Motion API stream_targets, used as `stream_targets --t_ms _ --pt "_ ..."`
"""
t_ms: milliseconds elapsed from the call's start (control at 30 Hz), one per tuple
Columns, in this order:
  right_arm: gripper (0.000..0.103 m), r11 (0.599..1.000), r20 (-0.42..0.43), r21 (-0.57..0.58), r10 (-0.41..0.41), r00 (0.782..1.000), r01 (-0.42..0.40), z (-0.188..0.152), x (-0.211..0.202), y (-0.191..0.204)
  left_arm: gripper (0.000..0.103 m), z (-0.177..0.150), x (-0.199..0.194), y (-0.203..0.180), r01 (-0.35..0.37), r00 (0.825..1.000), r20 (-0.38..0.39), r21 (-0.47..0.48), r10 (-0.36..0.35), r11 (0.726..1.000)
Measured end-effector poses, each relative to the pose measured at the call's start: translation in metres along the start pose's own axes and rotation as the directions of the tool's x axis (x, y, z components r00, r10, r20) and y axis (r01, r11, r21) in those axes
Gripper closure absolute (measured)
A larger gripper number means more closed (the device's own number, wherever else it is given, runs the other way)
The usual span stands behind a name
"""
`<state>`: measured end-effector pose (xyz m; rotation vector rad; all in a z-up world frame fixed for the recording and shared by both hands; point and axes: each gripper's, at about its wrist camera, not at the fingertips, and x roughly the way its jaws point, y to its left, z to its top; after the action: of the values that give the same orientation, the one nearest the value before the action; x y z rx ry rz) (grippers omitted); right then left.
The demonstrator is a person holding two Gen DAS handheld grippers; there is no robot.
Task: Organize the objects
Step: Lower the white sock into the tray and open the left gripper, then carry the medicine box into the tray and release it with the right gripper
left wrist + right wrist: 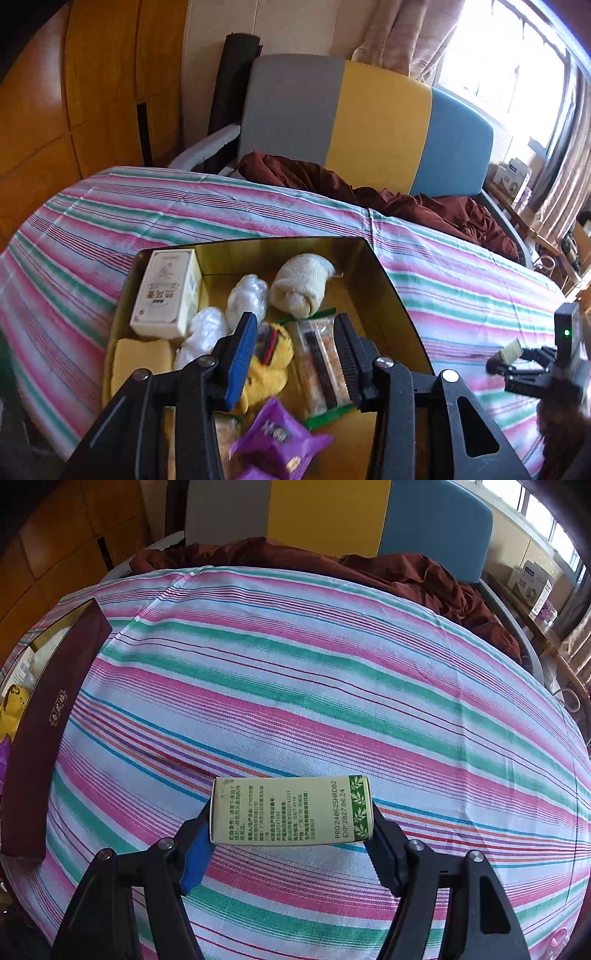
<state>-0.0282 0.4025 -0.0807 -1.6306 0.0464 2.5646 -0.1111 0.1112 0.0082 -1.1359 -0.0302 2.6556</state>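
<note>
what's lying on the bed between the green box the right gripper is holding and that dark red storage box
Nothing: in the right wrist view only bare striped bedsheet lies between the pale green printed carton and the dark maroon gold-lined box.

"EXP:2027.06.24" on green box (291, 810)

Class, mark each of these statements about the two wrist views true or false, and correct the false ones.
1. The right claw grips a green box. True.
2. The left claw holds the purple packet. False: it is empty, above the tray.
3. The rolled sock lies inside the tray. True.
4. The bedsheet is plain white. False: it is striped pink, green and white.
</note>
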Motion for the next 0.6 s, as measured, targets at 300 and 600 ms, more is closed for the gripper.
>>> stream_targets --t_ms 300,600 --pt "0.03 1.0 0.011 0.009 0.016 1.0 -0.016 -0.003 0.001 -0.003 0.055 -0.027 -0.034 0.004 -0.043 0.998 0.044 0.054 0.041 0.998" --pt "0.03 1.0 0.025 -0.002 0.003 1.0 -0.003 -0.005 0.002 -0.002 0.055 -0.051 -0.053 0.018 -0.06 0.997 0.045 0.064 0.057 0.996"
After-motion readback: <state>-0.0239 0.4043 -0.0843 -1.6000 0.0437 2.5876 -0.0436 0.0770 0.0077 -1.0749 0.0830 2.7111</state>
